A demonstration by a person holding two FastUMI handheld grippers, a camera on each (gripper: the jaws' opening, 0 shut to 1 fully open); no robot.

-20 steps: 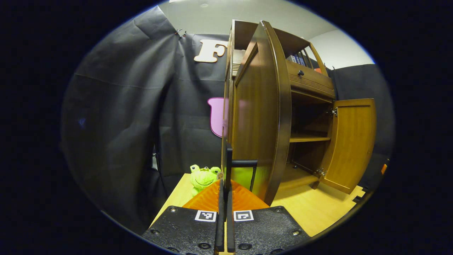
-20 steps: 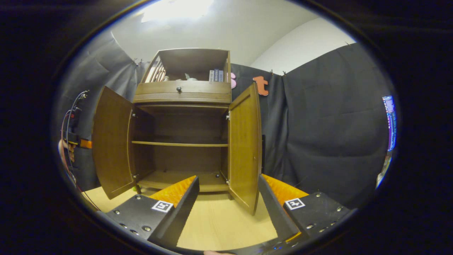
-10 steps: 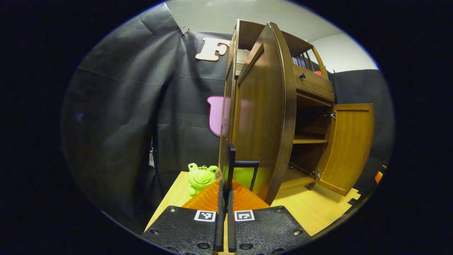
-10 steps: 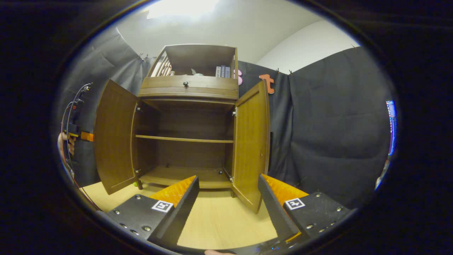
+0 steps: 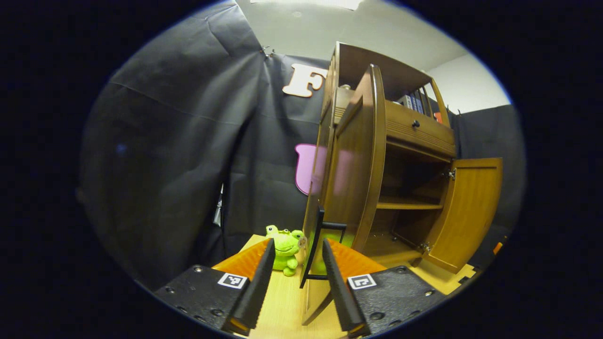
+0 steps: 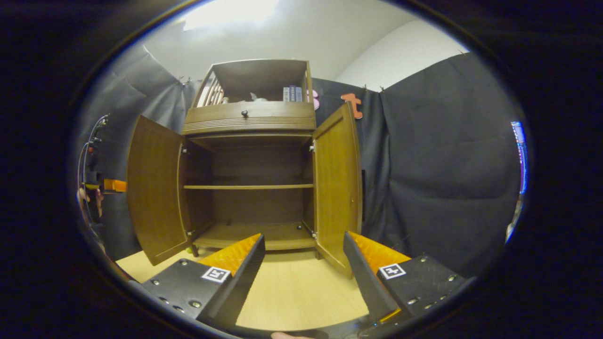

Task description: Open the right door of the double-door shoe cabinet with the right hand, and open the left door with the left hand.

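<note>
Already swung wide, both brown wooden doors of the double-door shoe cabinet [image 6: 249,179], standing on the pale wood tabletop [image 6: 292,296]. Left door [image 6: 155,188] hinged out from cabinet's left side, right door [image 6: 337,186] out from its right; shelf w/in bare. Left tongs [image 5: 294,278] released, jaws apart w/ the thin black bar handle [image 5: 318,245] of left door just ahead betw. them, not pinched. Right tongs [image 6: 304,273] released too, apart from cabinet, hovering in front of its base. Small green plush frog [image 5: 285,245] beside cabinet's left side, near left door. Doors prob. stiff, rigid, light on hinges; glossy faces look slippery, so best taken by the handle, not the panel edge. Task looks approx. done.
</note>
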